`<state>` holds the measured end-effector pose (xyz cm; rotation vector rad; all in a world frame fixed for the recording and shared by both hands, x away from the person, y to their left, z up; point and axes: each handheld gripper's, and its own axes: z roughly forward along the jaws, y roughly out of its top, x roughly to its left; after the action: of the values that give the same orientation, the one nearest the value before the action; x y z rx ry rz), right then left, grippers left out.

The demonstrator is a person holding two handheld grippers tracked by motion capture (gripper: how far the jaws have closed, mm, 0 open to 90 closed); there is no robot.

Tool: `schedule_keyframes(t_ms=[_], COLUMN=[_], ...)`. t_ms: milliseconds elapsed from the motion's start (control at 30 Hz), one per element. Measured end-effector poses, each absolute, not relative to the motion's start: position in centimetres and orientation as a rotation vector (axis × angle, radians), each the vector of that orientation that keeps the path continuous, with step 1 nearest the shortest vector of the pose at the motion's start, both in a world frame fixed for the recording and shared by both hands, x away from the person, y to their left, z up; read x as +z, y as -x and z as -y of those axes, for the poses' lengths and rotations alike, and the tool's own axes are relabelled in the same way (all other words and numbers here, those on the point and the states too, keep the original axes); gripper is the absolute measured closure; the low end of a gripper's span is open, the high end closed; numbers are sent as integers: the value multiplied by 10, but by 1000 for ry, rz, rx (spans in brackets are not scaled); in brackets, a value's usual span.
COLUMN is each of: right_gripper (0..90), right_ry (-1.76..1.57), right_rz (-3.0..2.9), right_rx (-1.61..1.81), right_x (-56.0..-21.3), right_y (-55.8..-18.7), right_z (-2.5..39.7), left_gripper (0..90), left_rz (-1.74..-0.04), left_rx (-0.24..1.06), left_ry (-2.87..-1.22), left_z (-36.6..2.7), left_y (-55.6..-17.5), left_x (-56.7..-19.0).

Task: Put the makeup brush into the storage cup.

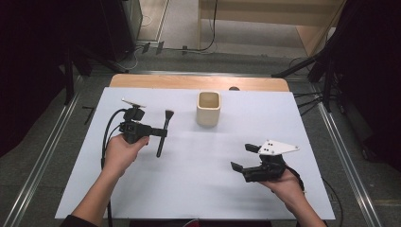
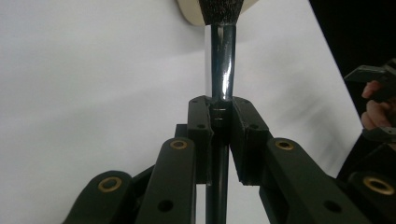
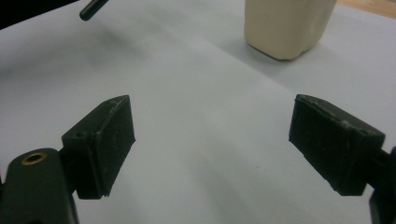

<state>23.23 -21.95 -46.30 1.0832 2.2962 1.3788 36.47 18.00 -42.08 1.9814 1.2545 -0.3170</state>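
Observation:
A black makeup brush [image 1: 163,131] with a dark bristle head is held just above the white table sheet [image 1: 198,156] at the left. My left gripper [image 1: 162,133] is shut on its handle [image 2: 221,70], and the bristles [image 2: 220,11] point away toward the cream cup [image 1: 208,108]. At the right, my right gripper [image 1: 242,158] rests open over bare sheet, nothing between its pads [image 3: 100,142]. In the right gripper view the cream cup [image 3: 286,25] stands ahead and the brush handle's tip [image 3: 92,9] shows at the top left.
The cream cup stands upright near the back middle of the sheet. The wooden table edge [image 1: 198,82] runs behind it. Black stands [image 1: 326,66] and cables lie on the floor around the table. A hand with the other gripper [image 2: 378,100] shows at the right of the left gripper view.

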Motion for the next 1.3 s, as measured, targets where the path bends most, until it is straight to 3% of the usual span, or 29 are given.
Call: schedule_keyframes(t_ms=[1167,1300], right_gripper=[155,155], right_ry=[-1184,-1186], right_rz=[-2258,-2262], right_rx=[1534,1534], right_x=[-456,-456], right_y=[-256,-256], right_z=[192,190], left_gripper=[795,796], left_rz=[-1105,-1083], left_rx=[-341,-392], left_ry=[-1900,-1887], left_z=[-160,-152], left_y=[-336,-333], left_x=[-430,-437])
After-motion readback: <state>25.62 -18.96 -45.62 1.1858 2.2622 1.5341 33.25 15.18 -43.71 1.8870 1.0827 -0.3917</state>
